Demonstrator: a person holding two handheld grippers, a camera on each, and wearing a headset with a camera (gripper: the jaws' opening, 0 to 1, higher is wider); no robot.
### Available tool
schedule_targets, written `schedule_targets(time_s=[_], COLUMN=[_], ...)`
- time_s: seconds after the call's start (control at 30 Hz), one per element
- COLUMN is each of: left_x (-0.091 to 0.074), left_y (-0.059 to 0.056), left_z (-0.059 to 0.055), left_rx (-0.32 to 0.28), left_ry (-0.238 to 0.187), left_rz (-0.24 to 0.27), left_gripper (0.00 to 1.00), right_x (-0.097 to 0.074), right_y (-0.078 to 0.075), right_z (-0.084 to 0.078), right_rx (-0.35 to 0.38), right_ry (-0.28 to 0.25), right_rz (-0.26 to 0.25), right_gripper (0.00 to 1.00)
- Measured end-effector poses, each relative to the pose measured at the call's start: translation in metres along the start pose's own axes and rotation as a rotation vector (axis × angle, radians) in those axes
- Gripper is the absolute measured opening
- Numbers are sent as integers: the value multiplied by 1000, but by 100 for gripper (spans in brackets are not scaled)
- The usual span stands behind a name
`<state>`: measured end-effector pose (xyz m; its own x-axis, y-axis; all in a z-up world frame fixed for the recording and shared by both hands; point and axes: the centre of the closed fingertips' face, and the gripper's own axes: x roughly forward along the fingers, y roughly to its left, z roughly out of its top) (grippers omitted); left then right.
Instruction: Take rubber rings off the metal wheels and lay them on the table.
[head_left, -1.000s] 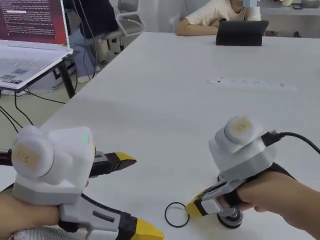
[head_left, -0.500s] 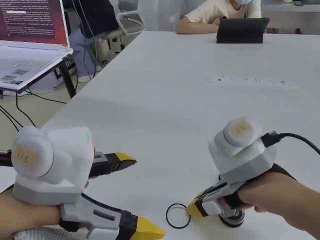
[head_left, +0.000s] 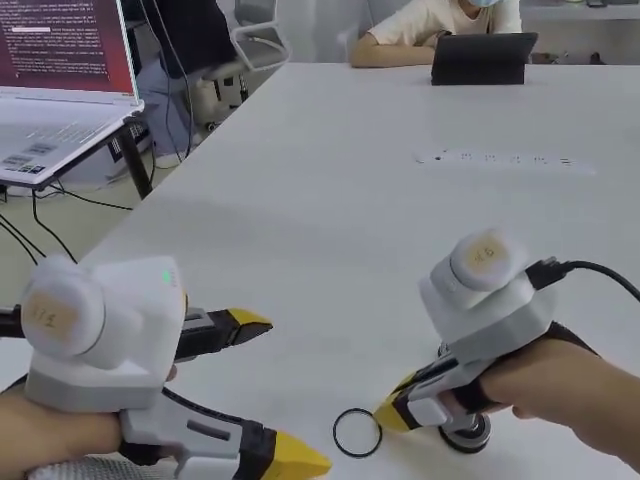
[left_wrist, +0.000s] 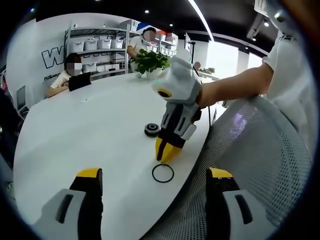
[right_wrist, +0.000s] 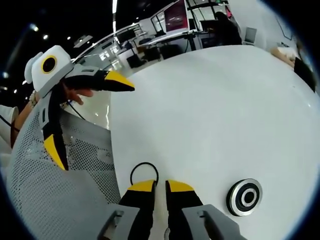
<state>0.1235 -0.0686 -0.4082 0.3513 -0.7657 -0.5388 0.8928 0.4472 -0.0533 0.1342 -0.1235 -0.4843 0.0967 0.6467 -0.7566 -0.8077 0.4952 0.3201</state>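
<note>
Half the metal wheel (head_left: 466, 434) is tucked under the right gripper (head_left: 390, 416) in the head view, with just its dark rim peeking out by the hand. The right gripper view shows it whole, flat on the white table (head_left: 330, 200), just right of the jaws. The left gripper (head_left: 278, 392) has its near jaw cut off by the bottom edge of the head view. One rubber ring (head_left: 357, 433) lies flat on the table just left of the right gripper's yellow tips; touching or a hair apart, I cannot tell. Those jaws are pinched nearly together with nothing between them. The left gripper, well left of the ring, is spread wide and empty, hanging over the table's near edge above a mesh chair back (left_wrist: 250, 165). Far off there is a laptop (head_left: 60, 110) to the left, a power strip (head_left: 495, 160), and a dark tablet (head_left: 483, 60) in front of a seated person (head_left: 430, 25).
</note>
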Motion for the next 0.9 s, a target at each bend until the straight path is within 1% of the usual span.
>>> schedule_targets(time_s=[0.33,0.6,0.7,0.9], left_x=[0,1,1,1], left_y=[-1,-2,-3,-3], left_z=[1,1,1,1], left_rx=[-12,-12,-13,-13], left_ry=[-5,-4,-7,-9], left_rz=[-2,-10,-12,-16], left_gripper=[82,82,82,82], right_x=[-8,-21,-26,-34], right_y=[-6,-5,-4,1], right_z=[6,19,24,33], right_rx=[17,16,12,-24], right_ry=[-26,-68,-74,-82], right_rz=[-16,-17,-19,-20], right_gripper=[8,10,11,12])
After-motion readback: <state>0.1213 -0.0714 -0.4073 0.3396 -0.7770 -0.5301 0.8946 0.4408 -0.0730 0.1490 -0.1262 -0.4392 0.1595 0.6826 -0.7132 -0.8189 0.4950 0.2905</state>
